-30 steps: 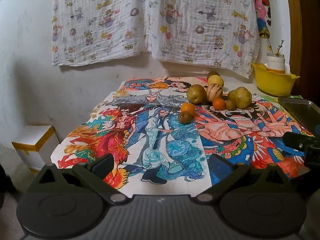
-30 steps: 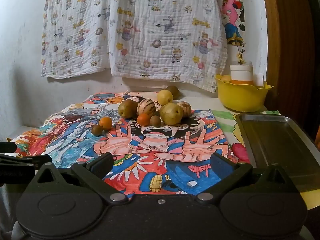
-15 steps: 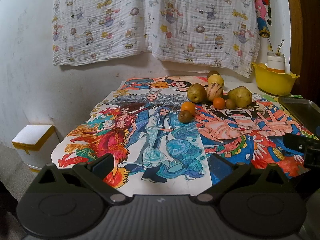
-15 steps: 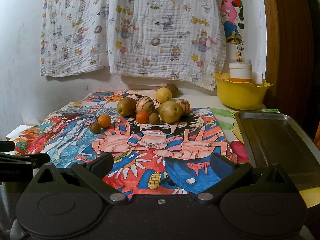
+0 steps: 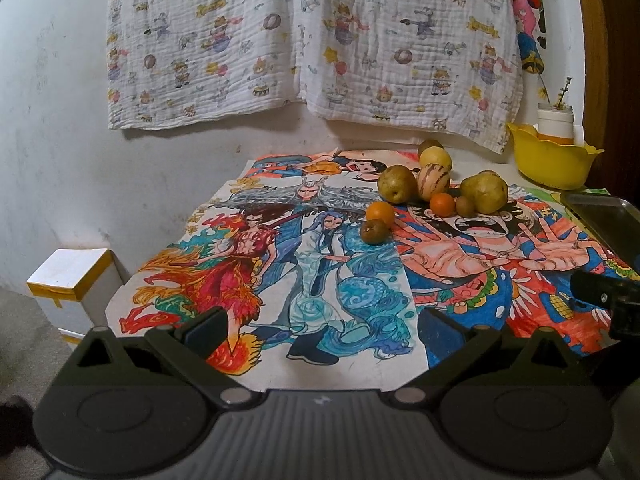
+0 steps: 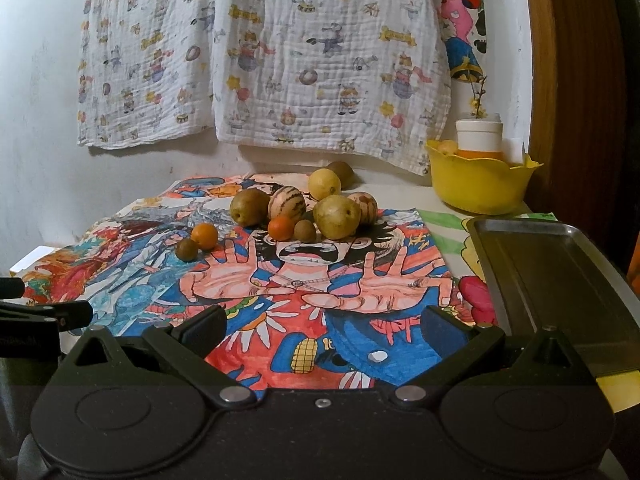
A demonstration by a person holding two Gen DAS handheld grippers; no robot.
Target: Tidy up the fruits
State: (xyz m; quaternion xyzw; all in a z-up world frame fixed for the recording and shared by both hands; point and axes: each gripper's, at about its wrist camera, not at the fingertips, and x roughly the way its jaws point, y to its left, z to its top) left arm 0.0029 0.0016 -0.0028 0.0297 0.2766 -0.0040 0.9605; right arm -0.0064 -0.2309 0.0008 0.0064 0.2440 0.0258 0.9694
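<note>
Two grippers are held low at the near edge of a table covered with bright cartoon drawings (image 6: 320,280). The left gripper (image 5: 320,326) and the right gripper (image 6: 322,326) are each seen with jaws wide apart, nothing between them. The fruits (image 6: 304,210) are clustered far on the drawings: pears, striped melons, a lemon, with two oranges and small brown fruits nearer. A metal tray (image 6: 560,280) is placed at the right. A yellow bowl (image 6: 480,184) is set far right, below a hung cloth (image 6: 260,52).
</note>
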